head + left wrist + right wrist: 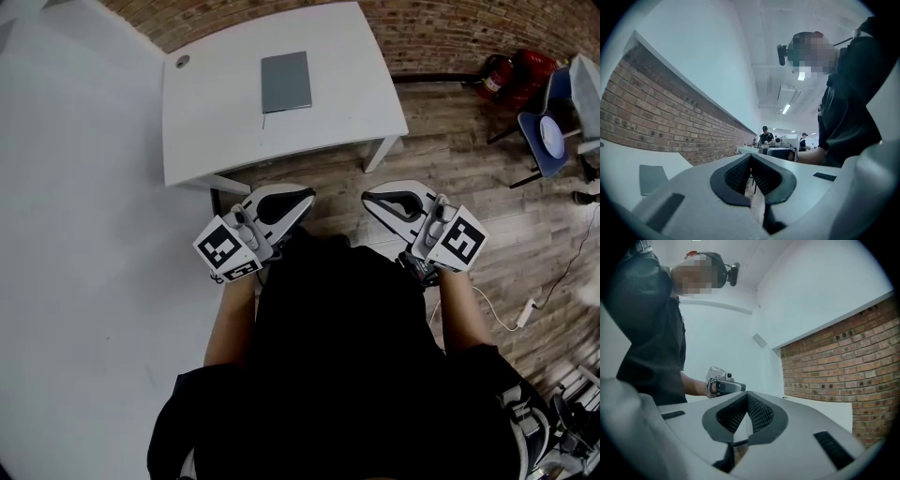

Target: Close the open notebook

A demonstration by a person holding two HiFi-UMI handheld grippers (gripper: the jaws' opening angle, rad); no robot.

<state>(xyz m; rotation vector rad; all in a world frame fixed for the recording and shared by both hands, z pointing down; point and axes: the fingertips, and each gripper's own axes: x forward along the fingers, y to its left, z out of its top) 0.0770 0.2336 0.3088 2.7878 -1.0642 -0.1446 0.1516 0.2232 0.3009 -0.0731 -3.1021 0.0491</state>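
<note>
The slim grey notebook lies flat on the white rectangular table and looks closed. The 2 claws, left gripper and right gripper, are pinched tight, empty, and well short of it. I'd judge the job done; the next move is only a check.

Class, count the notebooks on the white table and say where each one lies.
1: a grey notebook lies closed near the far middle of the white table. None appears hidden.

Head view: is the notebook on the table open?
No, the notebook lies shut on the table, with only its grey cover showing.
</note>
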